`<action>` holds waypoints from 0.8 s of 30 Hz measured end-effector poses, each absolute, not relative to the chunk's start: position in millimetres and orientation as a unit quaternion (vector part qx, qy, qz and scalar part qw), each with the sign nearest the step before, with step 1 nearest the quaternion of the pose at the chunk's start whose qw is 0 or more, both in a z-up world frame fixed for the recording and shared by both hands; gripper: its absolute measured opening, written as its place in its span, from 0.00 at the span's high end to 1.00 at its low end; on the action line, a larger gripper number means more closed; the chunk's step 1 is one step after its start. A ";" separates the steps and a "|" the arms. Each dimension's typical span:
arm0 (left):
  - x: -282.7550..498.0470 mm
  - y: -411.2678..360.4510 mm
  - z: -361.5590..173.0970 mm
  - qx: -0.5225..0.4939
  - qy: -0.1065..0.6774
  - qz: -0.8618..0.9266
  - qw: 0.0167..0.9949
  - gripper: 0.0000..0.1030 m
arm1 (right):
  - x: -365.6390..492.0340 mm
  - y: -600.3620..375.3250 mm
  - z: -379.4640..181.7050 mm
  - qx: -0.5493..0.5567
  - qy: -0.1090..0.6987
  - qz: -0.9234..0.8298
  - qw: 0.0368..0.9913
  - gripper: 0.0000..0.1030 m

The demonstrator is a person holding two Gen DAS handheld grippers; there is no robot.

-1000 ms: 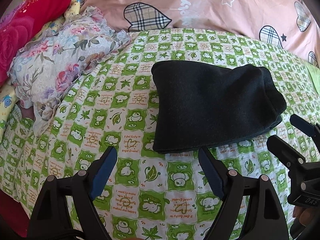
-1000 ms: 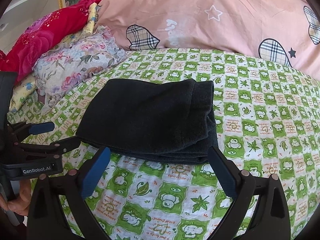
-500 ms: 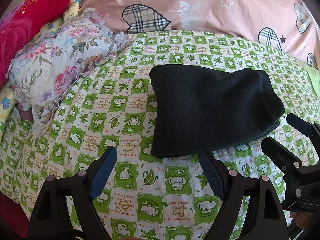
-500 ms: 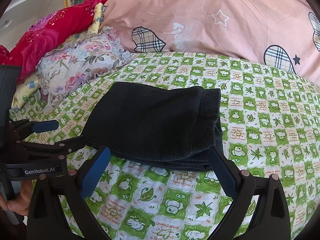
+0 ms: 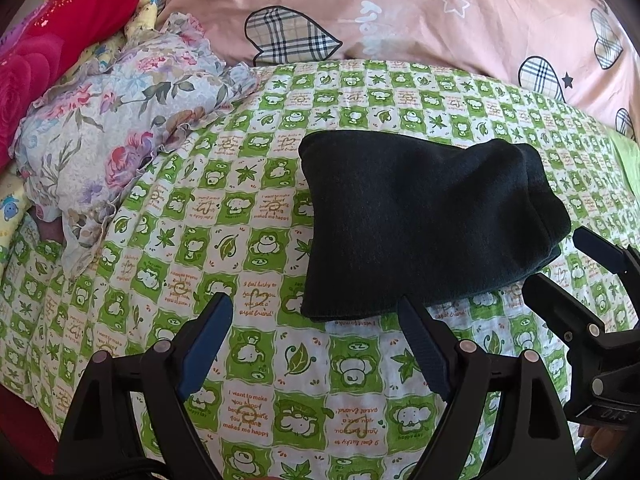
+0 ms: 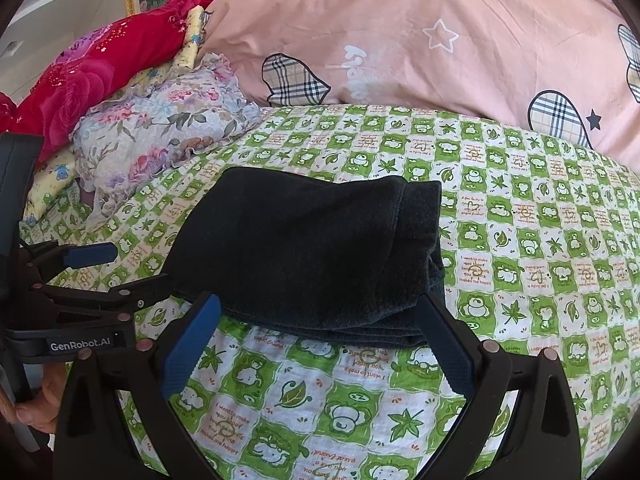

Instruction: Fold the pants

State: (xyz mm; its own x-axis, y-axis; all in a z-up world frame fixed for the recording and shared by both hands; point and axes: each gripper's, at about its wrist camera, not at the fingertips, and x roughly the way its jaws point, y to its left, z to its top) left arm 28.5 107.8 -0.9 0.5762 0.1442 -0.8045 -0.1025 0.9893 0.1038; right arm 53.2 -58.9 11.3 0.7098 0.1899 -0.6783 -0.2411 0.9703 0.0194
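Two grippers, left (image 5: 316, 344) and right (image 6: 316, 340), hover empty with jaws apart beside dark pants (image 6: 308, 256) folded on the green checked bedsheet (image 6: 540, 248); folding looks finished, so only withdrawing likely remains.

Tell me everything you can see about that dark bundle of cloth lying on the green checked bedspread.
The pants are black or very dark, of a soft, fleecy-looking knit. They lie folded into a compact, roughly rectangular bundle, with stacked layers showing along the near edge and a bunched, rounded fold on the right side. They rest flat on the green-and-white cartoon bedspread. In these views no jaws appear to grip them: the right gripper and left gripper hover open near the front edge.
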 end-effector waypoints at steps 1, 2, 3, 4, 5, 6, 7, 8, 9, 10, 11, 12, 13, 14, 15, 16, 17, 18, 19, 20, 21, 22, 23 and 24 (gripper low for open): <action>29.9 108.1 -1.5 0.023 0.456 0.069 0.887 0.17 | 53.3 -58.8 11.4 -0.036 0.362 0.116 0.924 0.05; 30.6 108.3 -1.5 0.023 0.456 0.069 0.887 0.17 | 53.8 -58.9 11.8 -0.036 0.362 0.116 0.924 0.05; 30.9 108.1 -1.7 0.022 0.455 0.069 0.888 0.17 | 54.0 -58.8 12.3 -0.035 0.361 0.115 0.925 0.05; 31.3 108.2 -1.4 0.022 0.455 0.069 0.887 0.17 | 54.5 -58.9 12.7 -0.035 0.361 0.115 0.925 0.05; 31.1 108.2 -1.3 0.022 0.455 0.069 0.887 0.17 | 54.4 -58.9 12.8 -0.036 0.361 0.115 0.925 0.05; 31.3 108.2 -1.5 0.021 0.456 0.069 0.887 0.17 | 54.6 -58.7 13.3 -0.036 0.361 0.115 0.925 0.05; 31.2 108.0 -1.0 0.021 0.456 0.069 0.887 0.17 | 54.7 -58.7 13.5 -0.035 0.361 0.114 0.925 0.05; 31.4 107.8 -1.0 0.020 0.456 0.070 0.887 0.17 | 54.7 -58.7 13.5 -0.035 0.361 0.114 0.925 0.05; 31.7 107.6 -1.0 0.019 0.457 0.070 0.887 0.17 | 55.4 -59.0 13.8 -0.035 0.361 0.114 0.925 0.05; 31.9 107.9 -0.4 0.018 0.457 0.070 0.886 0.17 | 55.2 -58.9 14.2 -0.034 0.361 0.114 0.925 0.05; 32.0 107.7 -0.1 0.018 0.457 0.071 0.886 0.17 | 55.2 -59.0 14.0 -0.035 0.361 0.114 0.925 0.05; 32.2 107.8 0.2 0.017 0.457 0.072 0.886 0.17 | 55.1 -59.1 13.8 -0.036 0.361 0.114 0.925 0.05; 32.2 108.0 0.4 0.017 0.457 0.073 0.886 0.17 | 55.3 -59.3 13.8 -0.036 0.361 0.113 0.925 0.05; 32.4 108.3 0.4 0.016 0.458 0.073 0.886 0.17 | 55.1 -59.5 13.7 -0.035 0.361 0.114 0.925 0.05; 32.7 108.6 0.3 0.015 0.459 0.074 0.885 0.17 | 55.6 -59.9 14.1 -0.034 0.360 0.114 0.925 0.05; 33.1 108.9 0.3 0.013 0.461 0.074 0.884 0.17 | 55.6 -60.0 14.6 -0.034 0.360 0.113 0.925 0.05; 33.4 109.4 0.3 0.012 0.462 0.075 0.884 0.17 | 56.1 -60.3 15.4 -0.033 0.360 0.113 0.925 0.05; 33.7 109.8 0.2 0.010 0.463 0.075 0.883 0.17 | 57.0 -60.8 16.2 -0.032 0.360 0.113 0.925 0.05; 34.2 110.3 0.4 0.009 0.464 0.075 0.882 0.17 | 57.7 -61.1 17.1 -0.032 0.360 0.112 0.926 0.05; 34.4 110.6 0.6 0.009 0.465 0.076 0.882 0.17 | 57.8 -61.3 18.2 -0.031 0.360 0.111 0.926 0.05; 34.6 110.9 0.8 0.009 0.466 0.077 0.881 0.17 | 58.1 -61.7 18.9 -0.030 0.359 0.110 0.926 0.05; 35.3 111.5 0.9 0.009 0.466 0.077 0.881 0.17 | 58.4 -62.3 19.7 -0.029 0.358 0.109 0.927 0.05; 35.5 111.8 1.1 0.009 0.467 0.078 0.881 0.17 | 58.3 -62.7 19.9 -0.028 0.358 0.108 0.927 0.05; 35.7 111.9 1.2 0.009 0.467 0.078 0.881 0.17 | 58.4 -63.1 20.0 -0.028 0.359 0.107 0.927 0.05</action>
State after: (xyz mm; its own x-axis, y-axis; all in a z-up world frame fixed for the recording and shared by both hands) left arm 35.7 111.9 1.2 0.5508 0.1462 -0.8217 -0.1295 0.9876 0.0889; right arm 58.4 -63.1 20.0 0.7198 0.1785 -0.6708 -0.2182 0.9756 0.0254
